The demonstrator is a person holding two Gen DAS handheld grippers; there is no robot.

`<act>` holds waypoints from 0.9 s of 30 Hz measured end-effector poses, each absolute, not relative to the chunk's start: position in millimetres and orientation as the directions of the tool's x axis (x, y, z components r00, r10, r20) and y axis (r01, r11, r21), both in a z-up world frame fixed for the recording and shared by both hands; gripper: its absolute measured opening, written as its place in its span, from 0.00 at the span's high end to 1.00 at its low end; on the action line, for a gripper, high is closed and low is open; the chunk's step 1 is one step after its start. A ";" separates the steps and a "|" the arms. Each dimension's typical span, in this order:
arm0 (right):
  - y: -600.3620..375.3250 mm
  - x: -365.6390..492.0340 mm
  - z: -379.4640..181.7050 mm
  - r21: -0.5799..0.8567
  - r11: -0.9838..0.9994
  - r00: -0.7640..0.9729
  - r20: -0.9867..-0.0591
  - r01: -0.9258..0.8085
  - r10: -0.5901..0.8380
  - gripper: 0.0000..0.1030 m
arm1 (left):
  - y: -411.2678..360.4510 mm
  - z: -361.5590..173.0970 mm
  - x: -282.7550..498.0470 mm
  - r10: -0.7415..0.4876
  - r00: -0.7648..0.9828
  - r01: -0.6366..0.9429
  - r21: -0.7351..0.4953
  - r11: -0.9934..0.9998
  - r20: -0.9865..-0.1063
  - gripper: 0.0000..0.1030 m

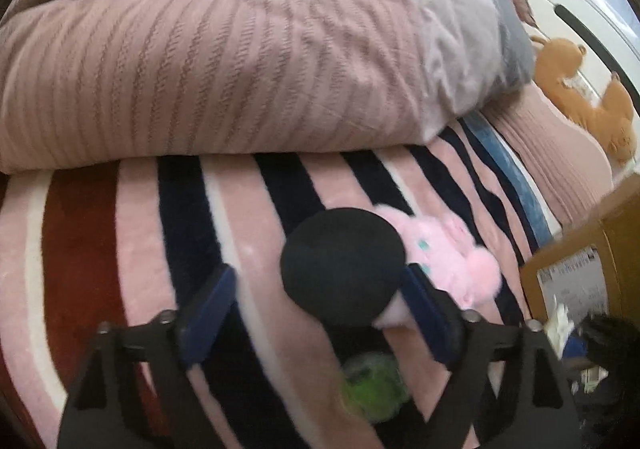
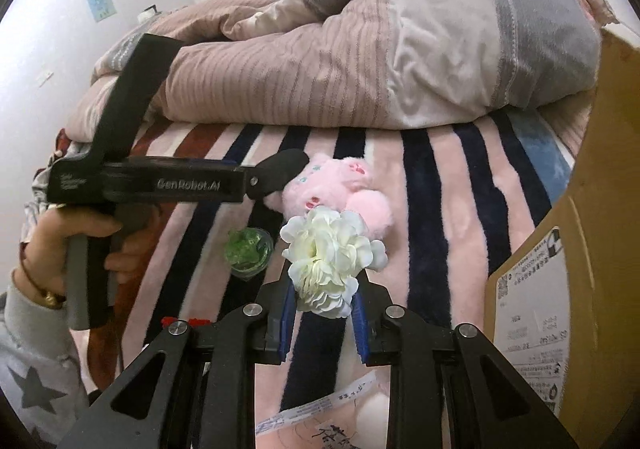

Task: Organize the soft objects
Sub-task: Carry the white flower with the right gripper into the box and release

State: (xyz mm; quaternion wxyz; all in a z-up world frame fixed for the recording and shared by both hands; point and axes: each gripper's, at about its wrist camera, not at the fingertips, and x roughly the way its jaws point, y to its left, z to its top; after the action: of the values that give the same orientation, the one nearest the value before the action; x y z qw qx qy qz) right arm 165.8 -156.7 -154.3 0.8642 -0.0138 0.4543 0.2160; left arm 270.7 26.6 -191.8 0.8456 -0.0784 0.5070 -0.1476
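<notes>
A pink plush toy [image 1: 448,253] lies on the striped blanket [image 1: 132,233]; it also shows in the right wrist view [image 2: 332,185]. My left gripper [image 1: 316,297] is open, fingers wide, just left of the plush. A round black pad [image 1: 342,269] rests against its right finger. In the right wrist view the left gripper [image 2: 276,173] hovers at the plush's left side. My right gripper [image 2: 322,309] is shut on a white fabric flower [image 2: 330,259], held above the blanket in front of the plush. A green clear lump [image 2: 248,249] lies on the blanket; it also shows in the left wrist view [image 1: 374,389].
A folded pink striped duvet [image 2: 340,61] fills the back of the bed. A cardboard box [image 2: 580,249] stands at the right edge. A brown teddy bear [image 1: 588,97] lies at the far right. A paper tag [image 2: 316,409] lies under my right gripper.
</notes>
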 end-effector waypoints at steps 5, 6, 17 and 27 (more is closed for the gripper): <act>-153.9 174.9 -165.2 0.178 0.902 0.475 -0.800 -0.394 0.366 0.81 | 24.3 -199.1 280.5 -0.365 0.437 0.190 -0.313 0.931 -0.822 0.18; -154.2 176.7 -167.1 0.180 0.902 0.473 -0.801 -0.393 0.367 0.81 | 21.7 -199.4 281.5 -0.364 0.441 0.192 -0.310 0.931 -0.820 0.18; -157.0 182.4 -175.6 0.204 0.902 0.461 -0.804 -0.381 0.377 0.81 | 4.1 -195.8 280.8 -0.363 0.447 0.208 -0.300 0.931 -0.817 0.44; -157.6 177.5 -170.3 0.205 0.897 0.465 -0.797 -0.392 0.386 0.81 | 22.1 -184.7 265.1 -0.352 0.445 0.211 -0.285 0.935 -0.824 0.44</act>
State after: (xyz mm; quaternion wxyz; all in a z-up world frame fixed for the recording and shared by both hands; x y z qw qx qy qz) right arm 177.5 -157.6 -170.3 0.8560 -0.0035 0.4644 0.2272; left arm 265.1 22.1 -184.7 0.8471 -0.0704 0.5000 -0.1660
